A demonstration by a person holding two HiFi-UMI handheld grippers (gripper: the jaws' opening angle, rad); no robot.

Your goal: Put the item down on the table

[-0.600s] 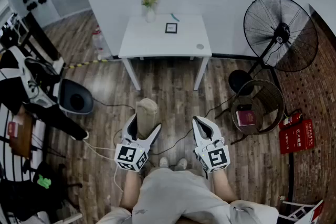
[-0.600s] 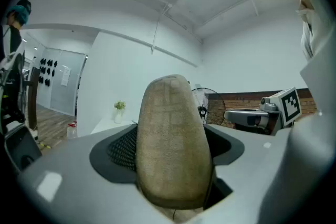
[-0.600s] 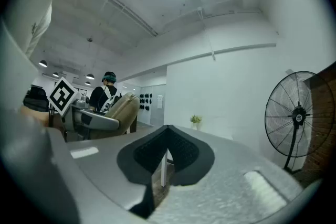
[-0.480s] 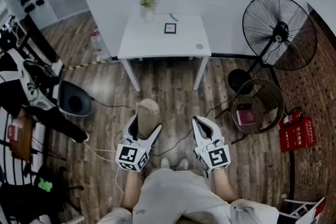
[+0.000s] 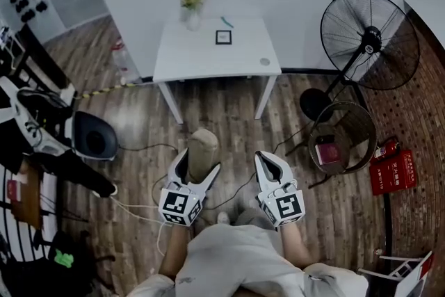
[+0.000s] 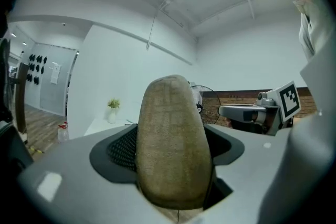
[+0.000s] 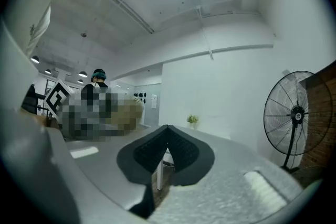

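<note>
The tan oblong item stands on end between the jaws of the left gripper, its rounded top rising past the jaw tips and its lower end sitting deep in the gap near the gripper's body. The jaws are spread wide and grip it, one dark dimpled pad pressed to each flank, and the gripper points level above the wooden floor. The item is therefore in the air in front of the person, well short of the white worktop, which lies straight ahead of the jaw tips against the wall. In the left gripper view the worktop shows past the left jaw, with a small potted plant at its back edge. A small dark square frame lies on the worktop to the right of the plant. Beside the left gripper and apart from it, the right gripper also points level, and its jaws are closed on each other. Their pads meet along a thin seam with nothing between them. Beyond and to the right of those jaws stands a large black pedestal fan. Below the fan a round wicker chair holds a red book.
</note>
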